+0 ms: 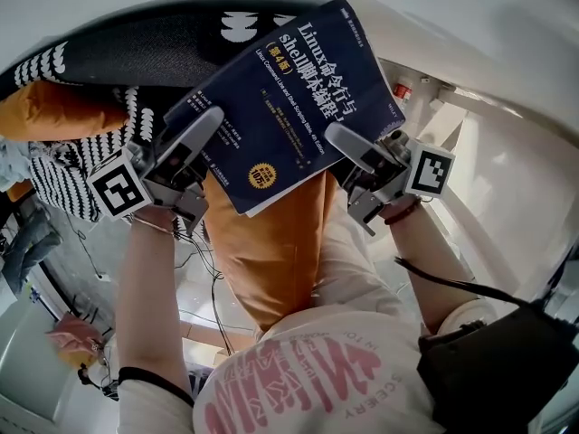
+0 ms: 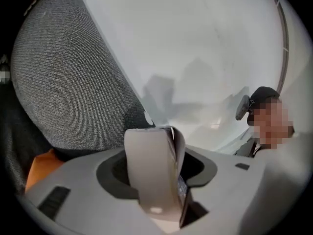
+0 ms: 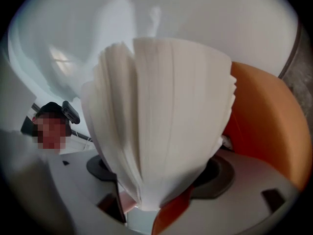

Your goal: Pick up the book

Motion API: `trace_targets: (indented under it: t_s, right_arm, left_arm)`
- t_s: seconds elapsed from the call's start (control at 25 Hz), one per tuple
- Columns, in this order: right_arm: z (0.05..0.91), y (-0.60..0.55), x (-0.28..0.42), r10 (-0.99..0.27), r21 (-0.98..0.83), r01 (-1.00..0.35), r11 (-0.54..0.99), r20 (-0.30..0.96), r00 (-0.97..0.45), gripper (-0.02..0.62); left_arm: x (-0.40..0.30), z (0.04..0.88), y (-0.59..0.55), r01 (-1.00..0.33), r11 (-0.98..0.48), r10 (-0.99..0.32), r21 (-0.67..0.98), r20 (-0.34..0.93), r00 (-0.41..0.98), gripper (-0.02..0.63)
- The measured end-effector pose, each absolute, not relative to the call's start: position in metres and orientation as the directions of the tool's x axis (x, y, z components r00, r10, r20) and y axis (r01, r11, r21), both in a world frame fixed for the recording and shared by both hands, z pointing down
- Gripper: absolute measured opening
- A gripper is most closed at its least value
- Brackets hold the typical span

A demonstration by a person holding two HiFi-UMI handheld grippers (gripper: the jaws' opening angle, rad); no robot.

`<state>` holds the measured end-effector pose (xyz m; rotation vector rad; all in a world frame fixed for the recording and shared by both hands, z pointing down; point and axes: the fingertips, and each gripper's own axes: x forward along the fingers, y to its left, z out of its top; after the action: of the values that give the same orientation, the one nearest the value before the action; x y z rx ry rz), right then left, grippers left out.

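Both long edges of the book (image 1: 289,98) are clamped: the left gripper (image 1: 210,120) is closed on the spine side and the right gripper (image 1: 342,141) on the fanned white pages. The book is in the air, cover up, over the person's orange trousers (image 1: 271,251).

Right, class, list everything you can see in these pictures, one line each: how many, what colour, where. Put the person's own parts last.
book: one, dark blue, held up over the lap
patterned fabric: one, black and white, upper left
cushion: one, orange, far left, against the patterned fabric
bag: one, black, lower right
surface: one, white, beyond the book
left hand-held gripper: one, grey, clamped on the book's left edge
right hand-held gripper: one, grey, clamped on the fanned pages
trousers: one pair, orange, under the book
shirt: one, white with pink print, bottom
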<state>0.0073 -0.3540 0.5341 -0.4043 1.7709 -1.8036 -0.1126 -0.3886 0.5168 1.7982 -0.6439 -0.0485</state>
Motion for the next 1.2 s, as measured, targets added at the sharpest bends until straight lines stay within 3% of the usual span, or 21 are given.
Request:
trace_targets:
  t_s: [0.16, 0.32, 0.44, 0.64, 1.2]
  right_arm:
    - [0.536, -0.355, 0.006, -0.57, -0.979, 0.203, 0.029, -0.183, -0.801, 0.372]
    - [0.539, -0.355, 0.006, -0.556, -0.987, 0.16, 0.026, -0.148, -0.818, 0.25]
    - [0.537, -0.356, 0.005, -0.561, -0.992, 0.124, 0.033, -0.121, -0.819, 0.215]
    - [0.537, -0.354, 0.005, -0.574, -0.998, 0.052, 0.039, -0.065, -0.817, 0.202]
    - [0.533, -0.357, -0.002, -0.555, -0.998, 0.063, -0.031, -0.035, -0.831, 0.198]
  left_arm:
    - [-0.113, 0.516, -0.389, -0.385, -0.211, -0.449, 0.899, 0.261, 0.855, 0.23]
    - [-0.11, 0.51, -0.386, -0.381, -0.203, -0.454, 0.902, 0.258, 0.853, 0.23]
    - [-0.114, 0.507, -0.387, -0.409, -0.246, -0.463, 0.879, 0.264, 0.846, 0.221]
    - [-0.112, 0.503, -0.387, -0.381, -0.233, -0.496, 0.895, 0.227, 0.838, 0.201]
    - [-0.109, 0.484, -0.383, -0.426, -0.211, -0.548, 0.88, 0.254, 0.797, 0.183]
